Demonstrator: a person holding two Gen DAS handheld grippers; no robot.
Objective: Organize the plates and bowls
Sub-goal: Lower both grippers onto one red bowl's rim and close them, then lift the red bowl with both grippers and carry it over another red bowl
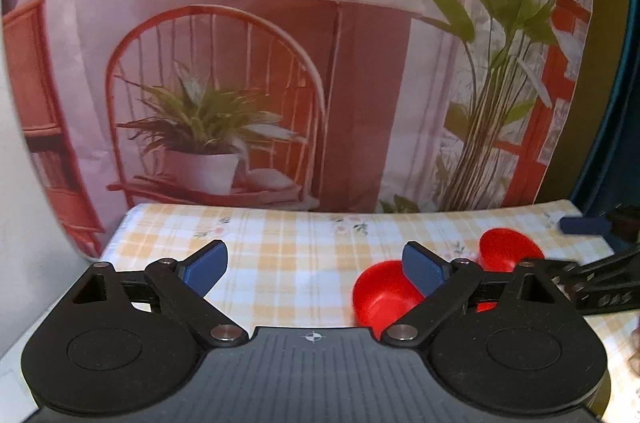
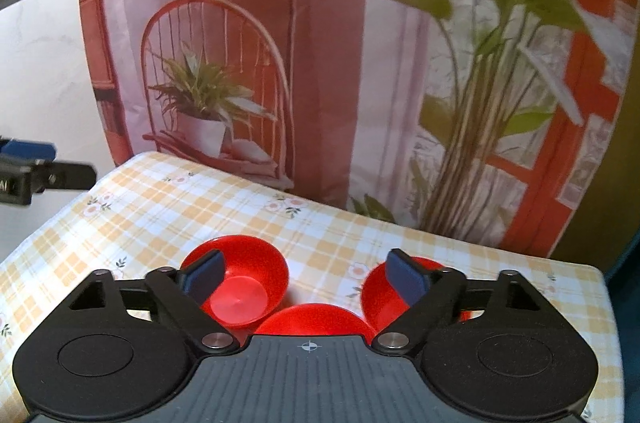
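Note:
Three red bowls sit close together on the checked tablecloth (image 2: 160,215). In the right wrist view one bowl (image 2: 256,271) lies behind my left finger, a second bowl (image 2: 378,303) behind my right finger, and a third bowl (image 2: 316,321) is half hidden under the gripper body. My right gripper (image 2: 304,279) hovers over them, open, with nothing pressed between its blue pads. The left wrist view shows two of the bowls, one near (image 1: 380,299) and one farther right (image 1: 506,249). My left gripper (image 1: 316,267) is open over bare cloth to their left.
A printed backdrop (image 1: 320,63) of a chair, lamp and plants hangs right behind the table's far edge. The right gripper's arm (image 1: 600,283) reaches in from the right of the left wrist view. The left gripper (image 2: 28,151) shows beyond the table's left edge.

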